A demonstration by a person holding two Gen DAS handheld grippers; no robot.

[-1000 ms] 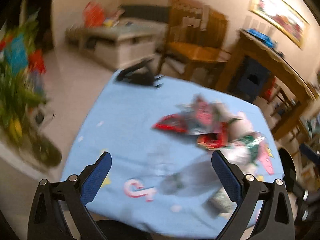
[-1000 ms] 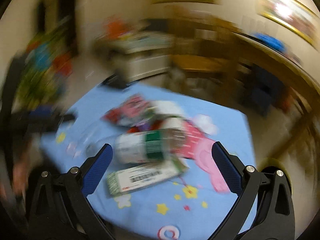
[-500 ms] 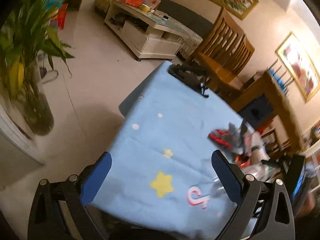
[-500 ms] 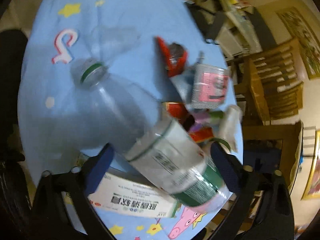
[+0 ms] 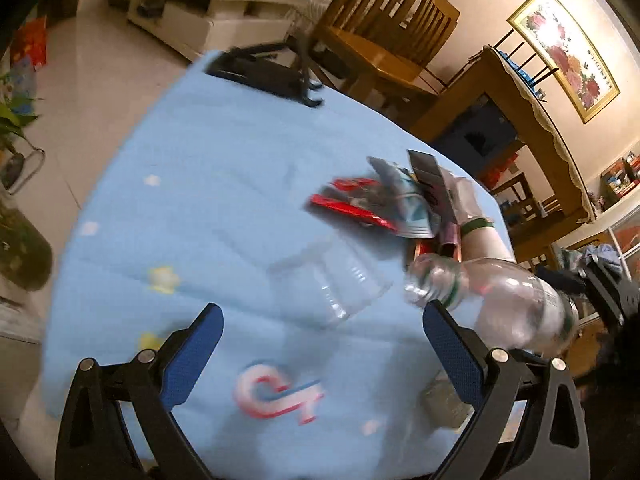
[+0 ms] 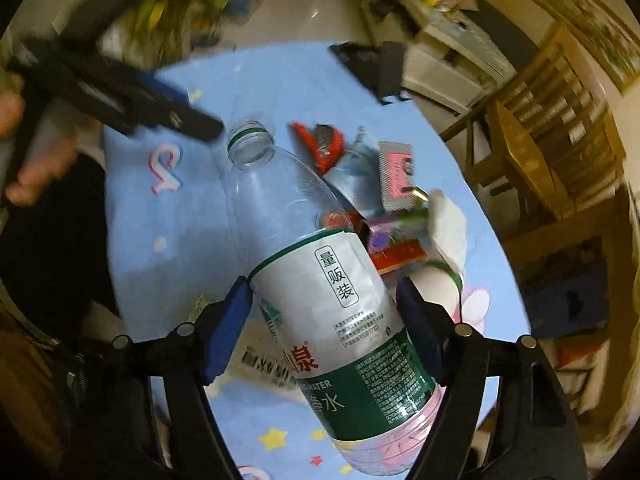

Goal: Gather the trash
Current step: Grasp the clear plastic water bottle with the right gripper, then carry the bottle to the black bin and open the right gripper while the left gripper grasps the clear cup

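My right gripper [image 6: 324, 300] is shut on a clear plastic water bottle [image 6: 332, 300] with a green-and-white label, held above the blue tablecloth [image 6: 280, 80], its open neck pointing away. The bottle also shows at the right of the left wrist view [image 5: 500, 300]. My left gripper [image 5: 320, 344] is open and empty over the near part of the cloth; it shows in the right wrist view [image 6: 160, 108]. A clear plastic cup [image 5: 332, 280] lies on its side just ahead of it. A pile of wrappers and small cartons [image 6: 380, 200] lies mid-table.
A flat white box [image 6: 260, 360] lies under the bottle near the table edge. A black stand [image 5: 272, 72] sits at the far edge of the table. Wooden chairs [image 5: 384, 32] and a wooden sideboard [image 5: 520, 120] stand beyond. A potted plant [image 5: 16, 216] stands on the floor at left.
My right gripper has closed on the bottle and lifted it off the cloth. My left gripper has swung back toward the trash pile and the cup.
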